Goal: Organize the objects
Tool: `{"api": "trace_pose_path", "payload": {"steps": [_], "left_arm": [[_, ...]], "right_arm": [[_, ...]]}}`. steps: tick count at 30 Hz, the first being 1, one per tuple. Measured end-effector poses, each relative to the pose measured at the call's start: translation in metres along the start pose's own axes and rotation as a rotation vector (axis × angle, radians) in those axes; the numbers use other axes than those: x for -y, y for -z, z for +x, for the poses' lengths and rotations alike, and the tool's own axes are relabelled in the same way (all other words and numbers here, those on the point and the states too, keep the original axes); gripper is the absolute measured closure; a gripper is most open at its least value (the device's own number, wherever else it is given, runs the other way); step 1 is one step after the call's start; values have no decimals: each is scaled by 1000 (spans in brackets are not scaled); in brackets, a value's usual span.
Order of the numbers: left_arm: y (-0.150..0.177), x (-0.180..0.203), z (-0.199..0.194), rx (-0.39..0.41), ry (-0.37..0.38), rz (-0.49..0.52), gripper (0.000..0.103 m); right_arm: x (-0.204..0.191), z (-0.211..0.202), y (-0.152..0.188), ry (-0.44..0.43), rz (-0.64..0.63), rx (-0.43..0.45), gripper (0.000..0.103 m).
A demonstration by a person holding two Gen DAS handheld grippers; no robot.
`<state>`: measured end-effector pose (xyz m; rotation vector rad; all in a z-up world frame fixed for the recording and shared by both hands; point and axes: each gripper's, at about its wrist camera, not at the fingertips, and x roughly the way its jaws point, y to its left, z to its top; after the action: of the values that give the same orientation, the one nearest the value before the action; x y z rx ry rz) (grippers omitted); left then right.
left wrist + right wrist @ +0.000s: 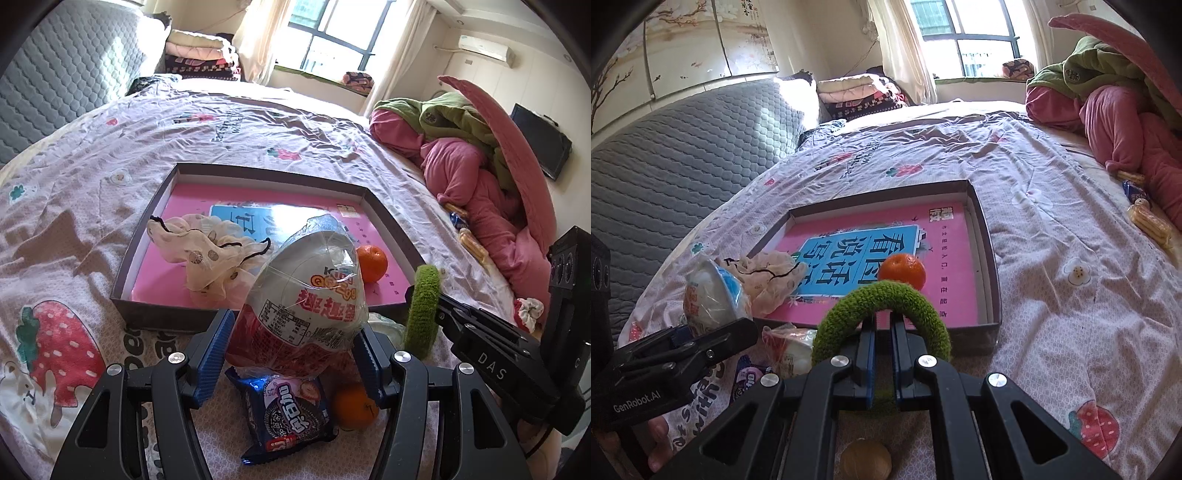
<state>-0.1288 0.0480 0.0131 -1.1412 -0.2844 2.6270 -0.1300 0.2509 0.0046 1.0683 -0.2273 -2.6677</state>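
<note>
A shallow dark box (147, 236) with a pink book inside lies on the bed; it also shows in the right wrist view (991, 258). In it are a cream scrunchie (207, 251) and an orange (372, 263). My left gripper (295, 354) is shut on an egg-shaped snack pack (310, 291), held just before the box's near wall. My right gripper (882, 354) is shut on a green knitted ring (882, 295), held near the box's front edge. The ring also shows in the left wrist view (423, 306).
A cookie packet (284, 413) and a second orange (352, 406) lie on the bed under my left gripper. A brown nut-like ball (866, 461) lies below my right gripper. Pink and green bedding (472, 155) is heaped at right, with snack packets (1148, 218) beside it.
</note>
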Motion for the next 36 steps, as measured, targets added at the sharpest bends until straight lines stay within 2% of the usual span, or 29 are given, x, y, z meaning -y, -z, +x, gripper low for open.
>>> {"api": "trace_pose_path", "payload": {"steps": [19,24,36], "left_arm": [[-15,-2,13,15,-15,-19,39],[-20,1,18,31,-40,-3,39],[-35,-4,30,43,-60,-2,39]], "right_arm": [[-1,-1,-21,7,13,61,95],[-1,1,-28,7,21,75,95],[-1,14,-43,16,16,80,95]]}}
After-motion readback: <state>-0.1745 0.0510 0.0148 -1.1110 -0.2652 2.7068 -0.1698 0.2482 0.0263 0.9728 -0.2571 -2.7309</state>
